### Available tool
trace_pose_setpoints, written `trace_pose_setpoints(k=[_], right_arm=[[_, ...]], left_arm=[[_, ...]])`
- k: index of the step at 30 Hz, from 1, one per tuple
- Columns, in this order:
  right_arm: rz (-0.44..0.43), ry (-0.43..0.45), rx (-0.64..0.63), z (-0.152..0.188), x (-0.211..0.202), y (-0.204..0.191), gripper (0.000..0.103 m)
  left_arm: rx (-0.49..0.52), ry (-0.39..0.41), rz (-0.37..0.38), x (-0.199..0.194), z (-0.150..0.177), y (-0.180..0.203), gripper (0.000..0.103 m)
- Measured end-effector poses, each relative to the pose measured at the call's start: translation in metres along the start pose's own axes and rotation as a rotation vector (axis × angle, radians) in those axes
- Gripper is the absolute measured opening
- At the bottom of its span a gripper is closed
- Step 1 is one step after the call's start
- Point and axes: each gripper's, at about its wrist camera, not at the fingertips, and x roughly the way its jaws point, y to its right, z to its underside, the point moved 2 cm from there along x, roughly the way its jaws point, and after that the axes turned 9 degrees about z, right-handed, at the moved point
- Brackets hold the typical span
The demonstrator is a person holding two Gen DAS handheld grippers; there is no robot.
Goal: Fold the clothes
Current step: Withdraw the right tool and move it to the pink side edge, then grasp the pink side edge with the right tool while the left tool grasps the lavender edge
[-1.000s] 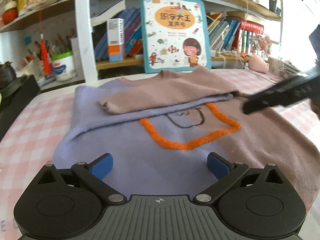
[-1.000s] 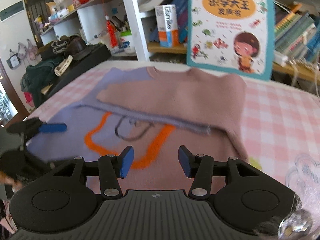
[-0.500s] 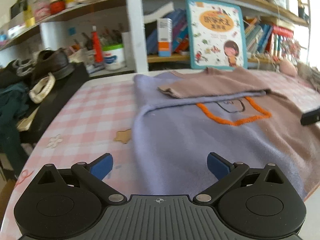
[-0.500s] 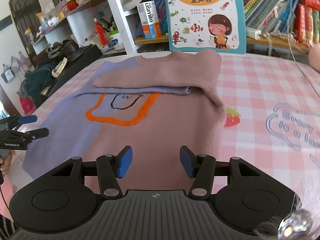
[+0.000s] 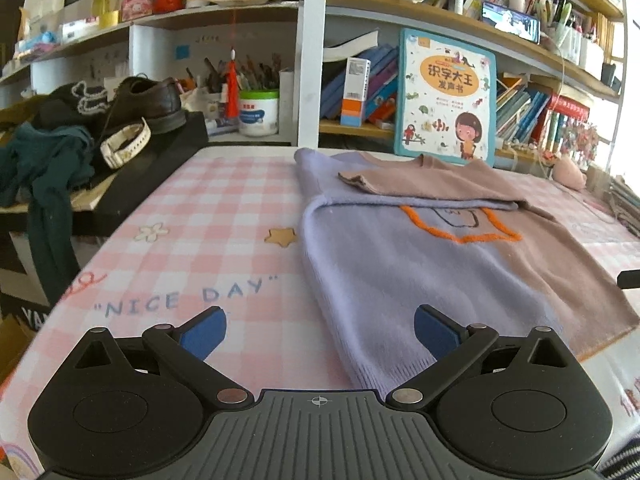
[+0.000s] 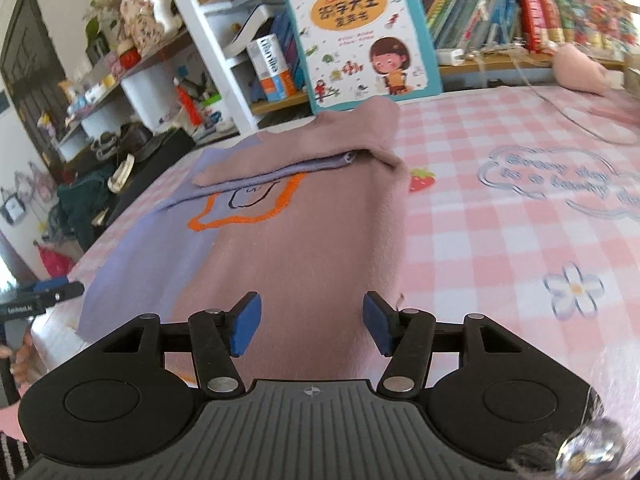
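Observation:
A lilac and dusty-pink sweater point(image 5: 420, 256) with an orange outline patch lies flat on the pink checked tablecloth point(image 5: 208, 216), both sleeves folded across its chest. It also shows in the right wrist view point(image 6: 304, 240). My left gripper point(image 5: 320, 330) is open and empty, low over the sweater's near left hem corner. My right gripper point(image 6: 311, 328) is open and empty over the pink side of the hem. The left gripper's tip shows at the left edge of the right wrist view point(image 6: 44, 294).
A bookshelf stands behind the table with a picture book point(image 5: 446, 98) leaning against it. A black stand with a shoe point(image 5: 148, 104) and dark clothes is at the left. A pink plush point(image 6: 580, 68) and cables lie at the far right.
Both grippers have pulled back toward the near table edge, off the folded sleeves to the sweater's hem. The left one swung left. Both stayed open and empty.

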Motion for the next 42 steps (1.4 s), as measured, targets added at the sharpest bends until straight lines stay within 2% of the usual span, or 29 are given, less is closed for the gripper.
trace_pose_setpoints(k=[5, 7, 9, 11, 13, 15, 17, 19, 21, 23, 26, 28, 33, 37, 38, 40, 42], right_arm=[[0.012, 0.003, 0.047, 0.009, 0.002, 0.010, 0.053], [0.012, 0.007, 0.048, 0.008, 0.003, 0.011, 0.052], [0.015, 0.005, 0.044, 0.006, 0.006, 0.010, 0.051], [0.021, 0.004, 0.023, 0.005, 0.009, 0.007, 0.051], [0.030, 0.003, 0.005, 0.004, 0.013, 0.004, 0.043], [0.028, -0.004, 0.000, 0.002, 0.017, 0.002, 0.030], [0.021, -0.014, 0.004, 0.000, 0.022, 0.000, 0.025], [0.014, -0.022, 0.007, -0.002, 0.026, -0.001, 0.017], [0.001, -0.024, 0.021, -0.005, 0.027, -0.003, 0.014], [-0.037, 0.001, 0.053, -0.008, 0.023, -0.004, 0.013], [-0.090, 0.020, 0.099, -0.012, 0.020, -0.005, 0.013], [-0.092, 0.005, 0.109, -0.013, 0.022, -0.005, 0.014], [-0.081, -0.042, 0.111, -0.008, 0.026, -0.003, 0.025], [-0.084, -0.057, 0.128, -0.003, 0.027, 0.001, 0.025], [-0.084, -0.055, 0.129, -0.002, 0.027, 0.002, 0.025], [-0.071, -0.053, 0.126, 0.000, 0.026, 0.003, 0.014], [-0.058, -0.046, 0.128, 0.002, 0.022, 0.005, 0.011]], left_arm=[[-0.048, 0.012, 0.032, 0.004, -0.002, -0.006, 0.097], [-0.077, 0.016, 0.051, 0.008, -0.004, -0.009, 0.088], [-0.103, 0.006, 0.065, 0.012, -0.003, -0.012, 0.067], [-0.123, -0.004, 0.079, 0.016, -0.002, -0.014, 0.060], [-0.130, -0.016, 0.092, 0.020, 0.000, -0.013, 0.053], [-0.137, -0.028, 0.108, 0.025, 0.001, -0.012, 0.049], [-0.145, -0.022, 0.131, 0.028, 0.000, -0.012, 0.046], [-0.174, -0.021, 0.172, 0.031, -0.001, -0.013, 0.036], [-0.185, -0.005, 0.181, 0.031, -0.003, -0.013, 0.019], [-0.177, 0.026, 0.192, 0.026, -0.006, -0.010, 0.018], [-0.175, 0.032, 0.212, 0.022, -0.007, -0.008, 0.018], [-0.179, 0.014, 0.204, 0.021, -0.005, -0.009, 0.018], [-0.207, -0.030, 0.207, 0.020, 0.007, -0.016, 0.022], [-0.225, -0.025, 0.221, 0.017, 0.012, -0.018, 0.023], [-0.220, -0.025, 0.224, 0.017, 0.012, -0.017, 0.022], [-0.209, -0.021, 0.228, 0.019, 0.012, -0.016, 0.022], [-0.223, -0.011, 0.238, 0.021, 0.012, -0.015, 0.019]])
